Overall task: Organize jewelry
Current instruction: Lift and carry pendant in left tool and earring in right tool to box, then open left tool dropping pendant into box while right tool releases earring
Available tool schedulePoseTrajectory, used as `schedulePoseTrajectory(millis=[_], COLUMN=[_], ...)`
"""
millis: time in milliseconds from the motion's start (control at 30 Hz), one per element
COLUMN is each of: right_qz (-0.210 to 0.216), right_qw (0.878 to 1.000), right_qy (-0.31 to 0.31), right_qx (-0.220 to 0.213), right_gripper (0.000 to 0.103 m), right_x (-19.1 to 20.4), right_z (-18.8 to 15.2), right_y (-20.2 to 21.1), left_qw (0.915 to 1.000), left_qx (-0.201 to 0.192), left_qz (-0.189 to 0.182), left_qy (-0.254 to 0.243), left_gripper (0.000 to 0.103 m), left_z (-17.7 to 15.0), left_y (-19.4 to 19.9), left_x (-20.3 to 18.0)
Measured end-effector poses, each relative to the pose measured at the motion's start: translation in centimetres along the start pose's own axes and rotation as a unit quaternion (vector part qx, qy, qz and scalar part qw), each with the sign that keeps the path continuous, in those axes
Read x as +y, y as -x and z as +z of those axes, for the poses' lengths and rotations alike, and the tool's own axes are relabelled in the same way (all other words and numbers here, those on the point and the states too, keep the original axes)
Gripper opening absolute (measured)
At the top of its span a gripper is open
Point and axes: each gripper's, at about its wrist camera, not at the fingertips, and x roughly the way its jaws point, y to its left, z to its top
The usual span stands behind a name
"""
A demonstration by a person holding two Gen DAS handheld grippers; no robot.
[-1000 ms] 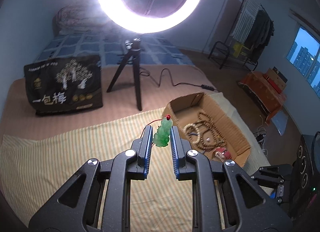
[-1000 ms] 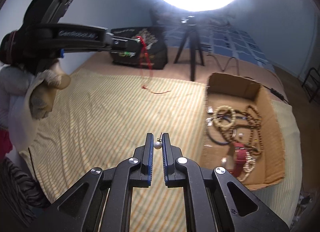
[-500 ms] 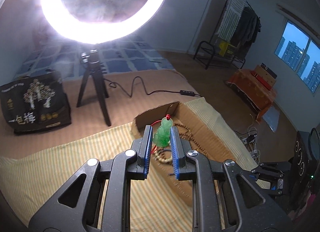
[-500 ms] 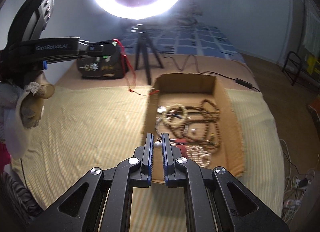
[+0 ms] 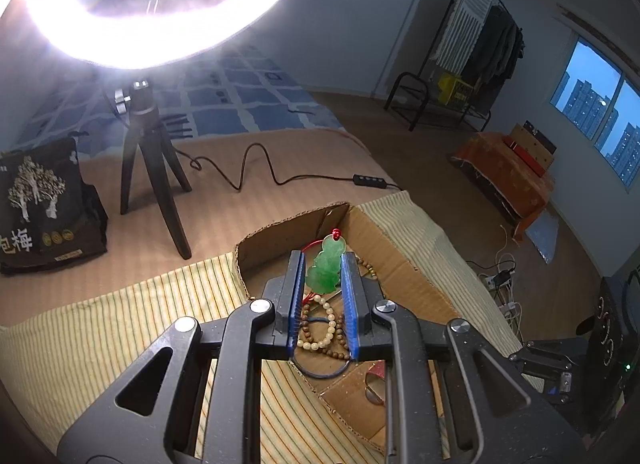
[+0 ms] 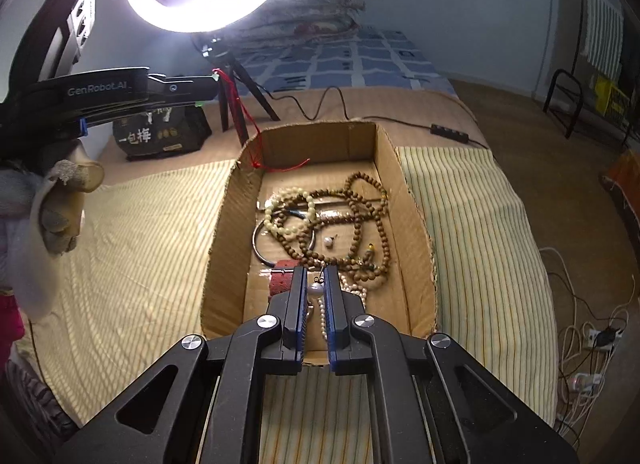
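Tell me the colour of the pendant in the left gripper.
Green pendant, red cord; clearest in left wrist view.

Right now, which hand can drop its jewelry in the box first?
Probably the right. Its tool holds the pearl earring low over the cardboard box; the left tool holds the green pendant higher.

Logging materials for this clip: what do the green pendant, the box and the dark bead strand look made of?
Green pendant: looks like jade or coloured glass; translucent, glossy, carved, on a red cord.
Box: corrugated cardboard, matte brown, with ragged fluted edges.
Dark bead strand: probably wood; brown, round, dull sheen.
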Motion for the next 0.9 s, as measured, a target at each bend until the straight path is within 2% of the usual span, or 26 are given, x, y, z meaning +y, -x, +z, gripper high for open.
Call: schedulePoseTrajectory(millis=[300,900], right_qz=[-0.005,-0.023], right_qw=[1.0,1.0], right_qy=[-0.002,-0.003], right_qx=[0.022,0.018], right_gripper=[0.007,0.007], right_x=[0.0,0.0], right_z=[-0.4,-0.1], right_y=[-1.6,-1.5], left_qw=[0.9998,0.9997], left_qx=[0.015,0.008], left_qz=[0.013,0.022], left_qy=[-0.005,-0.006], left_gripper=[0.017,0.017], left_z=[-0.5,-0.6], left_y=[-1.6,-1.4], left_x=[-0.5,-0.7])
